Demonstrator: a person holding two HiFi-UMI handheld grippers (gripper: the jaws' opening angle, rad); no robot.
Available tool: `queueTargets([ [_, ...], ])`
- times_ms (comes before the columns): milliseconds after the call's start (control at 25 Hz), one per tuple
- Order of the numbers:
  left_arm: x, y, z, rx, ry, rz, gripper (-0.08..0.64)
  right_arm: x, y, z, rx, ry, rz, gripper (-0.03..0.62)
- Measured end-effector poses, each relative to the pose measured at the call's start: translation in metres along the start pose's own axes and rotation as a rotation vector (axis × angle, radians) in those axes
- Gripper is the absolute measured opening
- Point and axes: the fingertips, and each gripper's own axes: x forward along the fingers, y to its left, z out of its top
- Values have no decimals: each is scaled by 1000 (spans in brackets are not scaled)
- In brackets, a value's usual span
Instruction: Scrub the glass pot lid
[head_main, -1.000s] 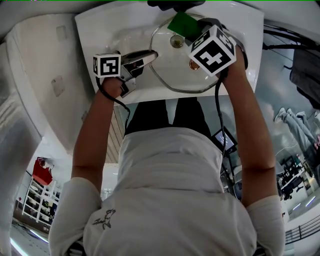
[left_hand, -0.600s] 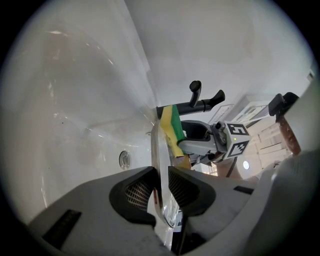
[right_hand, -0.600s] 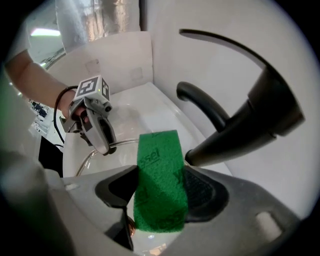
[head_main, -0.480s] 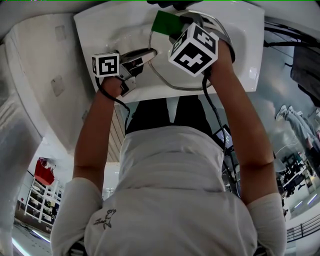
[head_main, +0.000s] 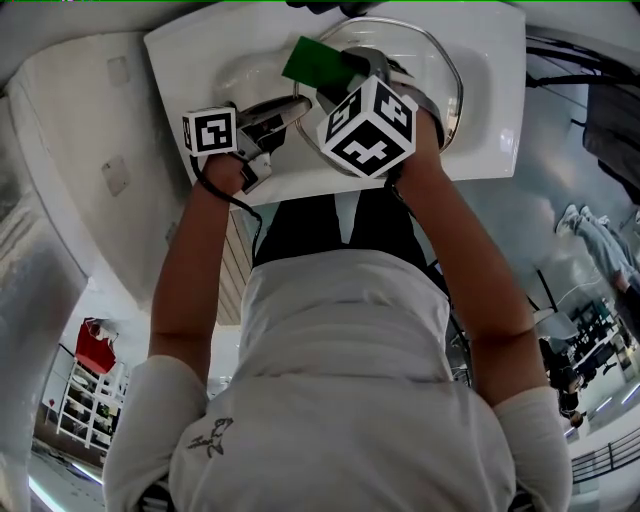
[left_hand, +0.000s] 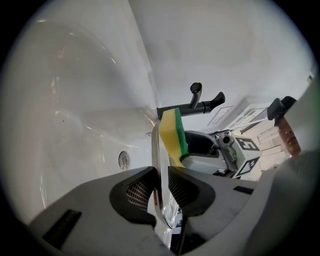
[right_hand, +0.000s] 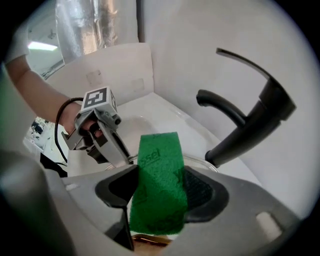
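Observation:
The glass pot lid (head_main: 442, 72) with its metal rim lies tilted in the white sink (head_main: 200, 60). My left gripper (head_main: 298, 108) is shut on the lid's left rim, which runs edge-on between its pads (left_hand: 161, 187). My right gripper (head_main: 345, 75) points steeply down over the left part of the lid. It is shut on a sponge (head_main: 315, 62) with a green scouring face (right_hand: 159, 185) and a yellow back (left_hand: 170, 132). The sponge's lower end rests against the glass near my left gripper's fingertips (right_hand: 120, 157).
A black tap (right_hand: 250, 125) stands at the back of the sink, its spout over the lid. An overflow hole (left_hand: 124, 160) sits in the sink wall. A white counter (head_main: 90, 180) runs along the left. My own body fills the lower head view.
My right gripper has carried the sponge leftward across the lid, from its middle to its left edge. The left gripper has stayed on the rim.

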Motion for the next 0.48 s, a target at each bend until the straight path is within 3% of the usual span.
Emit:
queueTargets([
  [480,2,1,-5,0,25,-2,87,-10,33,-20,23,-7,-38,276],
])
